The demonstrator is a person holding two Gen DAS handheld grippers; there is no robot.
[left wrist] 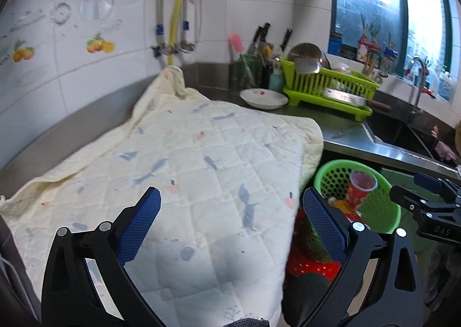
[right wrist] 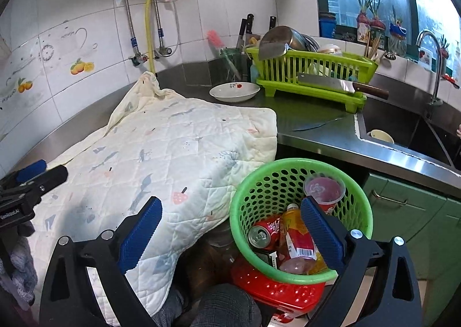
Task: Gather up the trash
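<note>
A green perforated basket (right wrist: 250, 200) stands on a red stool (right wrist: 276, 289) beside the counter; it also shows in the left wrist view (left wrist: 383, 212). It holds a red paper cup (right wrist: 324, 190), a red soda can (right wrist: 265, 233), a yellow drink bottle (right wrist: 298, 236) and other trash. My right gripper (right wrist: 230, 229) is open and empty, just above the basket's near rim. My left gripper (left wrist: 230, 217) is open and empty over the quilted cloth (left wrist: 178, 171), left of the basket.
The cream quilted cloth (right wrist: 161, 148) covers the steel counter (right wrist: 311, 122). Behind it are a white dish (right wrist: 234, 91), a lime dish rack (right wrist: 311, 73) with a cleaver (right wrist: 340, 85), a knife (right wrist: 317, 125) on the counter and a sink (right wrist: 403, 131) with a tap. Green cabinets (right wrist: 403, 206) are below.
</note>
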